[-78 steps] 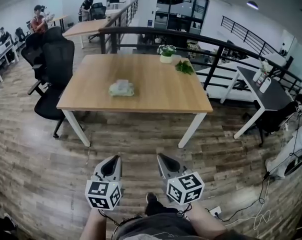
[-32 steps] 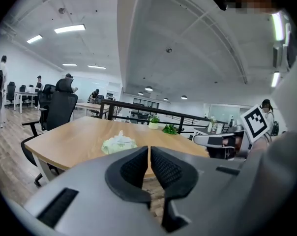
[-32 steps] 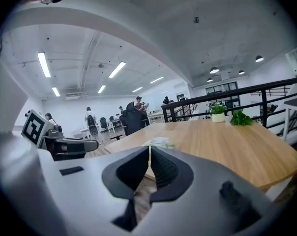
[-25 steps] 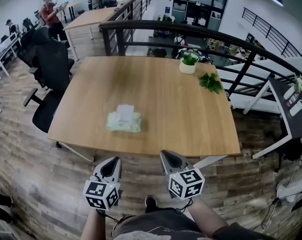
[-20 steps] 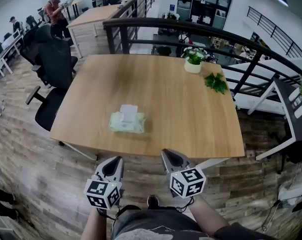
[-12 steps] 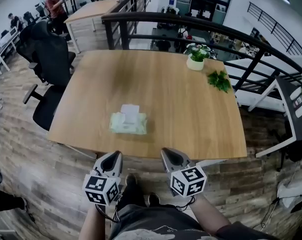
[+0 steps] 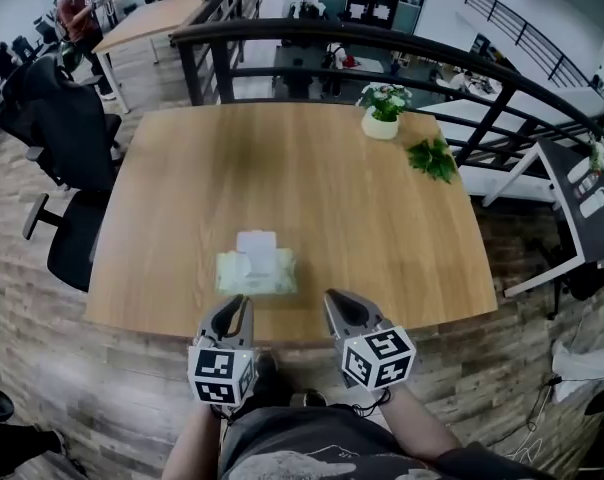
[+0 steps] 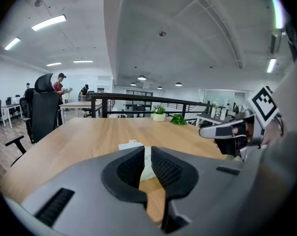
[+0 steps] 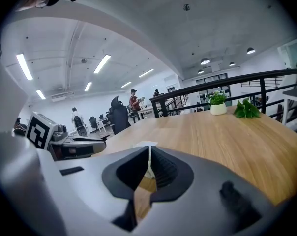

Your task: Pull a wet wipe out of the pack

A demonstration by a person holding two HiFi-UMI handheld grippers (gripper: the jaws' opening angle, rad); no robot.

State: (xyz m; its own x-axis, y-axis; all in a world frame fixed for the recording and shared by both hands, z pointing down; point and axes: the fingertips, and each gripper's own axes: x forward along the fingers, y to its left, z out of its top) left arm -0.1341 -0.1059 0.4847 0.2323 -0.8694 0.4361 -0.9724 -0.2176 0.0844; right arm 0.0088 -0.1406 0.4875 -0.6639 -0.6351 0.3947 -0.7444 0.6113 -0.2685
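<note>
Open-plan office, wooden table [image 7: 362, 208], wipe pack [image 7: 255, 271] near front edge

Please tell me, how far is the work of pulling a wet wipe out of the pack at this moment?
Done: nothing on the pack itself; it lies untouched near the front edge of the table. In hand: the left gripper and right gripper hover just short of it, fingers shut and empty. Left: reach the pack, pinch a wipe, pull it out.
</note>
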